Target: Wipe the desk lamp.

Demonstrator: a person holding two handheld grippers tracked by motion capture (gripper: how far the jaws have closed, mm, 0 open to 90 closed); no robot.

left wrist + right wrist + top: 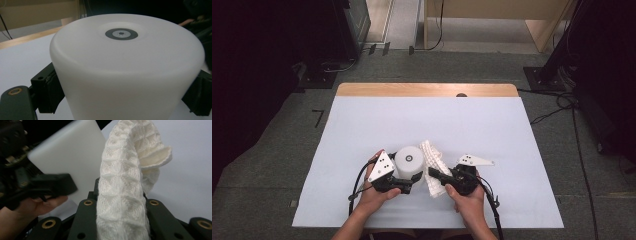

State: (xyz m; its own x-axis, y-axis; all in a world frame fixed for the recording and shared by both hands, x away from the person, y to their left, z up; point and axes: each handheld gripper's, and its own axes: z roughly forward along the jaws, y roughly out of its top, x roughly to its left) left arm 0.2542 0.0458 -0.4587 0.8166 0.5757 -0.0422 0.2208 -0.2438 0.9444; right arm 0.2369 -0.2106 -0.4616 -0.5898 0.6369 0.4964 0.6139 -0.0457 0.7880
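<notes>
**Two-handed grasp: white container held steady, knitted cloth gripped for wiping or wrapping**

The high view shows both hands at the near edge of the white table [362, 125], at about 6 o'clock of the tabletop. The left gripper [408, 183] points toward 3 o'clock and has its jaws clamped on the base of the white container [408, 161], an upright, smooth, tapered cylinder with a small dark ring at the centre of its top; in the left gripper view the black pads [48, 93] press against its wall on either side. The right gripper [435, 174] points toward 10 o'clock, its jaws drawn together on the knitted cloth [433, 165], a cream, textured strip that rises between the jaws in the right gripper view [122, 195] and curls over at its free end. The cloth stands just beside the container, at its 3 o'clock; whether the two touch cannot be told.

Judged step: both things are secured and the cloth is being brought to the container. The next move probably calls for carrying the cloth across to the container's wall or top while the left grip keeps it upright. Both forearms enter from 6 o'clock, wrists low, hands wrapped round the gripper bodies.
</notes>
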